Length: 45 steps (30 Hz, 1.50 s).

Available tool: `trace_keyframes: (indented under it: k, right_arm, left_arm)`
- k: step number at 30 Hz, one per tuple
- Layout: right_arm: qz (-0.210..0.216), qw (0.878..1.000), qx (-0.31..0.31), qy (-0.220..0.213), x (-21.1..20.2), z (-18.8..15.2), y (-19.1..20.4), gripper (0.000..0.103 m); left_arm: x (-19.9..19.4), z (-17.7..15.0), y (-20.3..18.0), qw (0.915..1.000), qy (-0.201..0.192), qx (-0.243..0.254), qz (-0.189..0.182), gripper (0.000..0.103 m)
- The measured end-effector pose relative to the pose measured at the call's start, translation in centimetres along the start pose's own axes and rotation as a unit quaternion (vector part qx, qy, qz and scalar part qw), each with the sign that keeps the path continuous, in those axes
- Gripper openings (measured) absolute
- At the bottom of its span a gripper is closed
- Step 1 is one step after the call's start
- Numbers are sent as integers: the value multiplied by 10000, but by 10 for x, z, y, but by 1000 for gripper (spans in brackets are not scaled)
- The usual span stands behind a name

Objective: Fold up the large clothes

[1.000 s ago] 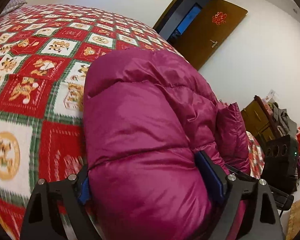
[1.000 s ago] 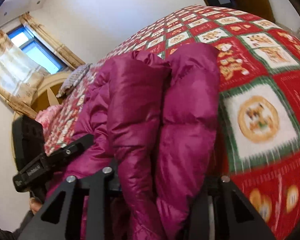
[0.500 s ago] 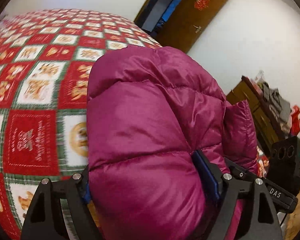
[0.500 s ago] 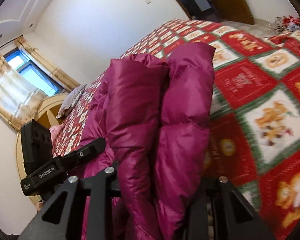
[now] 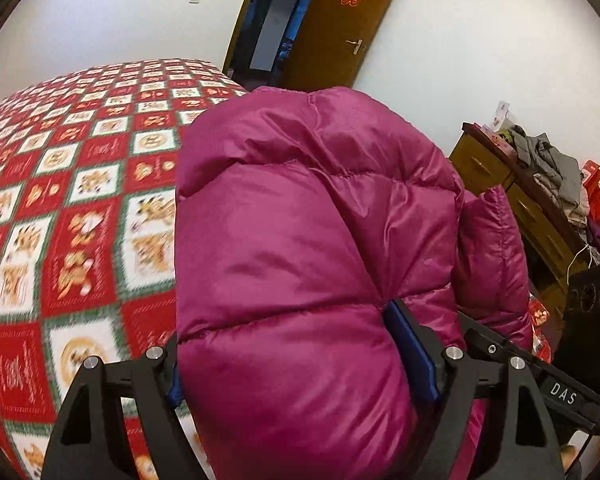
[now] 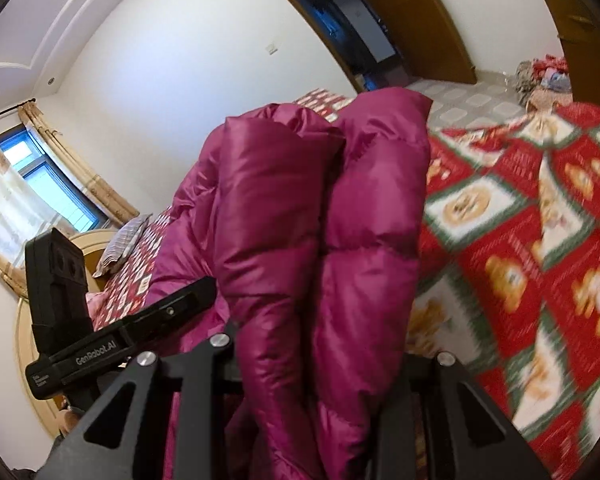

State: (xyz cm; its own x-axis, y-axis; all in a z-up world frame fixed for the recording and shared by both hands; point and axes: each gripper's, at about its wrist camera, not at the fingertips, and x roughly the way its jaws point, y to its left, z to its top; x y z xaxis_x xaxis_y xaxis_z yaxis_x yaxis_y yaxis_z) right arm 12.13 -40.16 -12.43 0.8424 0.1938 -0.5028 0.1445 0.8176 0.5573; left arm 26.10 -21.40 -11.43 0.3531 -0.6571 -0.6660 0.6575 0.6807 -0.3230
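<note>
Both grippers have lifted the magenta down jacket point(image 5: 300, 240) higher over the red patchwork quilt point(image 5: 72, 216); more wall and doorway point(image 5: 272, 20) show. Left gripper point(image 5: 304, 360), jaws just narrowed slightly, clamps a thick folded bulge. Right gripper point(image 6: 320, 368) pinches two bunched folds.

White walls point(image 5: 480, 40), open door point(image 5: 340, 28), perhaps dresser point(image 5: 500, 184)

Puffy coat point(image 5: 300, 248) crowds both claws; bedspread point(image 5: 80, 200) alongside lies open
</note>
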Motion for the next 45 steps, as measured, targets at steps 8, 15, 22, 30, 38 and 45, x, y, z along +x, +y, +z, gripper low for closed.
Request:
trace_keyframes:
  k: [8, 15, 22, 30, 38, 45]
  right_arm:
    - [-565, 9970, 481, -238, 28, 26, -36, 33]
    - [-815, 9942, 674, 170, 66, 38, -82, 32]
    - [-975, 9921, 719, 340, 61, 42, -96, 49]
    - [-2226, 9734, -246, -475, -10, 61, -59, 40]
    - [-2051, 9772, -540, -56, 36, 113, -42, 37]
    - [-2691, 9602, -503, 549, 90, 89, -84, 29]
  left_arm:
    - [49, 30, -21, 9982, 167, 343, 458, 83]
    - [107, 33, -17, 9924, 548, 290, 1059, 83]
    - [125, 29, -15, 9892, 579, 401, 1284, 88]
    - [127, 26, -19, 9876, 538, 527, 1378, 88]
    - [130, 25, -33, 9795, 530, 835, 1753, 89]
    - [133, 26, -28, 9801, 541, 825, 1725, 90]
